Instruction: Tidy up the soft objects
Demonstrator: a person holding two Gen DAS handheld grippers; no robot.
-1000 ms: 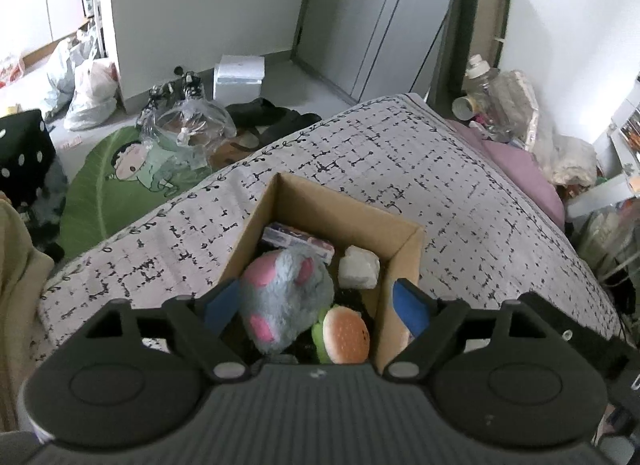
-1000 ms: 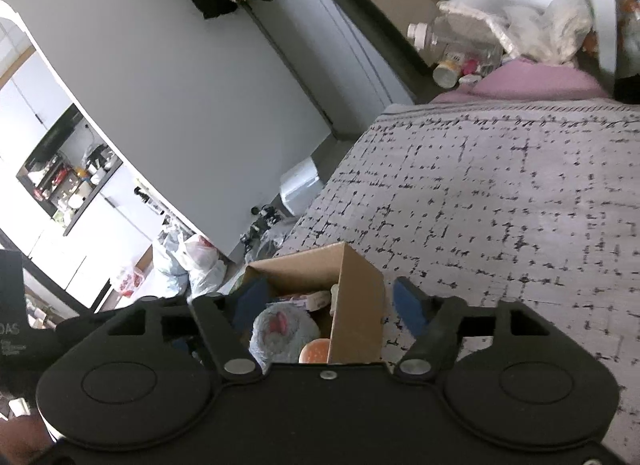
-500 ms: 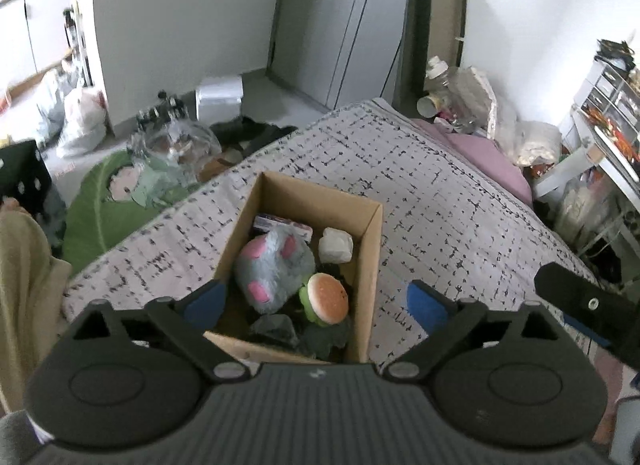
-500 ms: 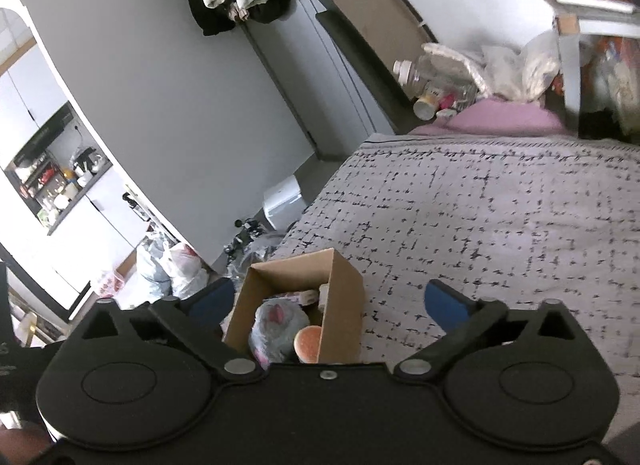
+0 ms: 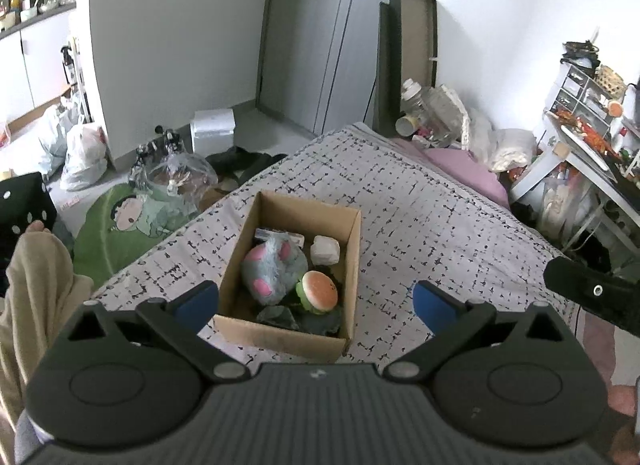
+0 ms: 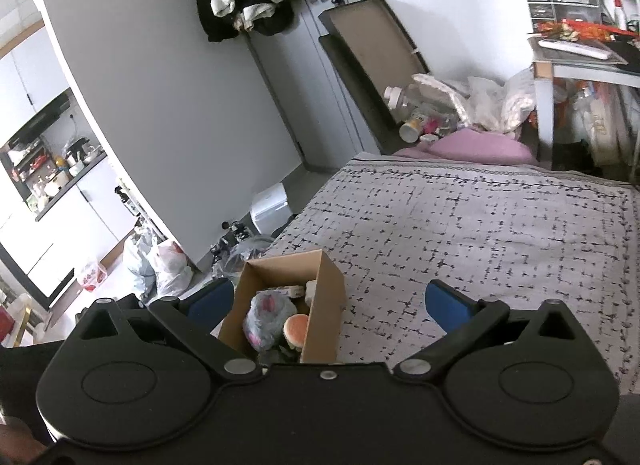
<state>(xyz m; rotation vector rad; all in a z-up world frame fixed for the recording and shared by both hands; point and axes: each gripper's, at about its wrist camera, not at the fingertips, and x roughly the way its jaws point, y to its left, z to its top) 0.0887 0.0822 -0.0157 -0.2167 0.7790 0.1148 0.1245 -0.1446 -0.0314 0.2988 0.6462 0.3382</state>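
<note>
The left gripper (image 5: 316,303) hung above the near end of the bed with its blue-tipped fingers (image 5: 198,301) spread wide and nothing between them. The right gripper (image 6: 326,305) was likewise wide apart and empty, held over the same side of the bed; part of its black body showed at the right edge of the left wrist view.

Just beyond the left gripper's fingertips, a cardboard box (image 5: 354,265) stood open-topped on the bedspread (image 5: 420,225), a pale cover printed with black dashes. Inside the box, a grey plush mouse (image 5: 272,271) with pink ears lay toward the left wall, touching a plush hamburger (image 5: 320,289) to its right. Behind the hamburger sat a white soft block (image 5: 326,250), against the right wall. A flat packet (image 5: 280,234) lay at the far end behind the mouse, and dark green soft items (image 5: 304,319) filled the near end; what they were I could not tell.

Farther off, a pink pillow (image 5: 464,169) rested at the bed's far end. On the floor to the left lay a green cartoon mat (image 5: 116,229), a clear plastic bag (image 5: 176,175) and a white box (image 5: 212,131).
</note>
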